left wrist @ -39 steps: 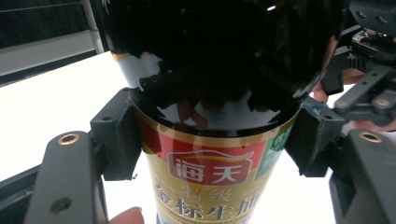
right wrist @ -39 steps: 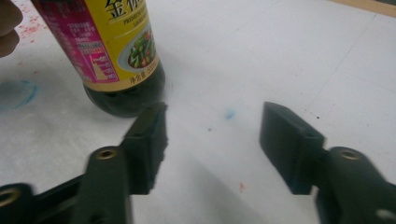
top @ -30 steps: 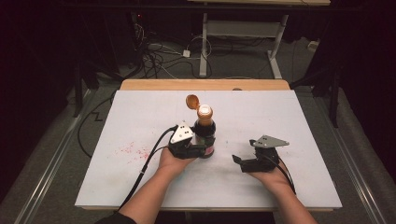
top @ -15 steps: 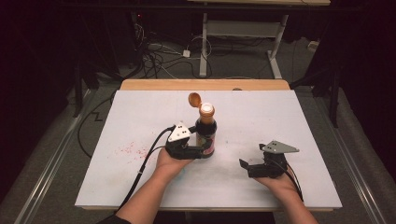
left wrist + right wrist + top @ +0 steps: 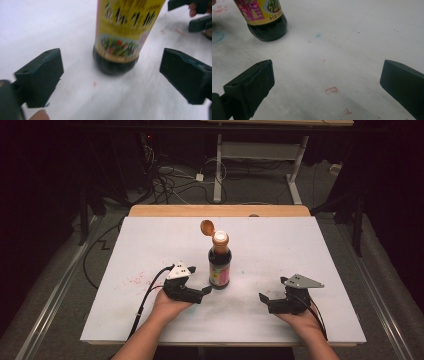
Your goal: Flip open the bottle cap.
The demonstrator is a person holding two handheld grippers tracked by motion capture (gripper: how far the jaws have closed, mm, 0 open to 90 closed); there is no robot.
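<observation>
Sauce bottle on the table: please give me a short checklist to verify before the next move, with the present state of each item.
1. Sauce bottle stands upright on the white table: ok.
2. Flip cap is open, still attached by its hinge at the neck: ok.
3. Left gripper has let go; its jaws have just been opening, stand wide, and the bottle is ahead of them, untouched: ok.
4. Right gripper is open, holds nothing, and is apart from the bottle: ok.
5. Spilled sauce around the bottle's base: none seen, only old red and blue marks on the table: ok.
6. How full the bottle is: cannot tell.
</observation>
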